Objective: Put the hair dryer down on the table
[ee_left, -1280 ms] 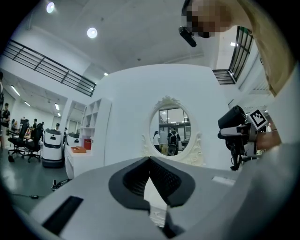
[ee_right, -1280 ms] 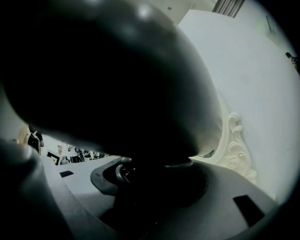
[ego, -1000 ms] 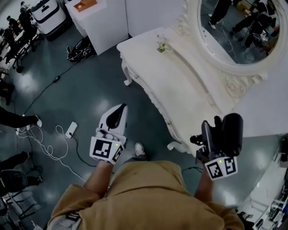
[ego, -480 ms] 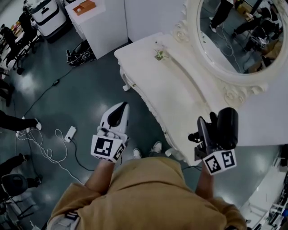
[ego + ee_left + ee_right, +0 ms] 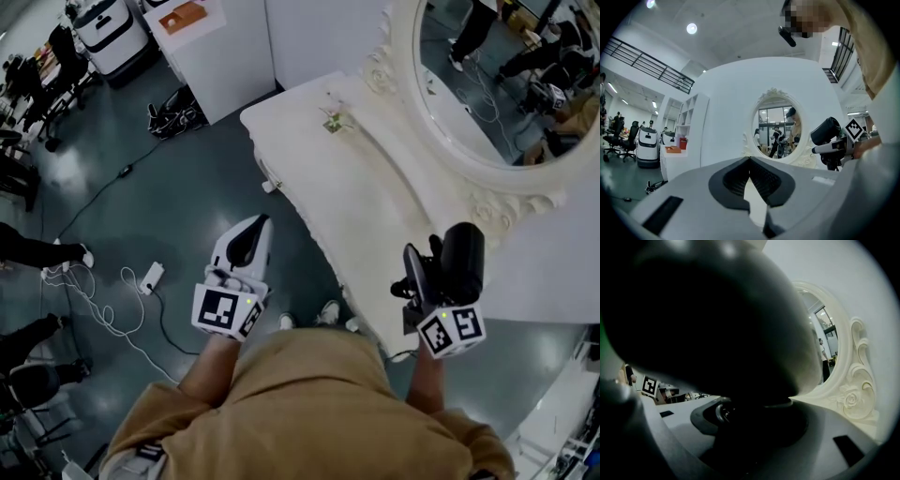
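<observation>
Head view: the hair dryer [image 5: 464, 251] is seen clamped in the right gripper [image 5: 437, 277], its dark barrel held just above the near edge of the table [image 5: 366, 197] — not yet set down, so a firm grip is judged necessary until the white top is beneath it. The left gripper [image 5: 242, 248] is held aside over the floor, jaws closed together on nothing. The tabletop ahead is bare; only a small object [image 5: 332, 120] is seen far off by the mirror [image 5: 487, 94]. Cables [image 5: 94, 300] are strewn on the floor — well apart.
</observation>
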The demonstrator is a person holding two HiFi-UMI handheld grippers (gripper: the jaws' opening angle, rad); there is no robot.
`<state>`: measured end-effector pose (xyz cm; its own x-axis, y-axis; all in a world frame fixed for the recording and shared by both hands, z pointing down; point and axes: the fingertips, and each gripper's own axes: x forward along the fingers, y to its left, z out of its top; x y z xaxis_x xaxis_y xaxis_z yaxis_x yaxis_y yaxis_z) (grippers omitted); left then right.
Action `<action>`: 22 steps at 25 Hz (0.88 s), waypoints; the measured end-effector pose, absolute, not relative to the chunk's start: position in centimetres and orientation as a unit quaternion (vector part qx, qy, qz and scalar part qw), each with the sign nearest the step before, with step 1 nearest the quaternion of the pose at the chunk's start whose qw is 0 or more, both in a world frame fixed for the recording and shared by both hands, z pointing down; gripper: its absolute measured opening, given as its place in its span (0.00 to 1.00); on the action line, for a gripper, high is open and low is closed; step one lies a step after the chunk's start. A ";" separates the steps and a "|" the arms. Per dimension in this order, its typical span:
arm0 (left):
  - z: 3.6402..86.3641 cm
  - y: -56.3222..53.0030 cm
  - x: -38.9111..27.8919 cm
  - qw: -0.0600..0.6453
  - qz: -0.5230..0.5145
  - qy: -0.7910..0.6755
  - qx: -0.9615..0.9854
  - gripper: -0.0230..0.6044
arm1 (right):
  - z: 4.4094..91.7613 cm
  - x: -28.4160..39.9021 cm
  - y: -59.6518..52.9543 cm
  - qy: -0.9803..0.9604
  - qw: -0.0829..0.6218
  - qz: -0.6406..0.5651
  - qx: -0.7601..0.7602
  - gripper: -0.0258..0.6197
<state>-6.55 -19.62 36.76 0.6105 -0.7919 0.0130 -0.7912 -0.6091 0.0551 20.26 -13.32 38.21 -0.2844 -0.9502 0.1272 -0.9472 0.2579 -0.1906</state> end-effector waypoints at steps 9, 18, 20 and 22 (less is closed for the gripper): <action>37.9 -20.2 -6.9 0.033 0.006 -0.461 0.887 0.04 | 44.8 19.8 -17.8 0.801 -0.026 -0.161 -0.576 0.40; 38.2 -20.0 -7.5 0.035 0.011 -0.468 0.883 0.04 | 53.5 19.2 -22.0 0.791 -0.098 -0.220 -0.563 0.40; 38.5 -20.0 -7.6 0.037 0.012 -0.470 0.882 0.04 | 55.1 19.2 -22.9 0.787 -0.113 -0.229 -0.562 0.40; 38.6 -20.0 -7.8 0.039 0.012 -0.472 0.881 0.04 | 56.5 19.1 -23.7 0.785 -0.129 -0.232 -0.559 0.40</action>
<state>-7.77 -19.98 38.64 0.5548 -0.8300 0.0581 -0.8318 -0.5521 0.0567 19.07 -23.69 56.47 -0.3407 -0.8187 0.4622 -0.9384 0.2662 -0.2202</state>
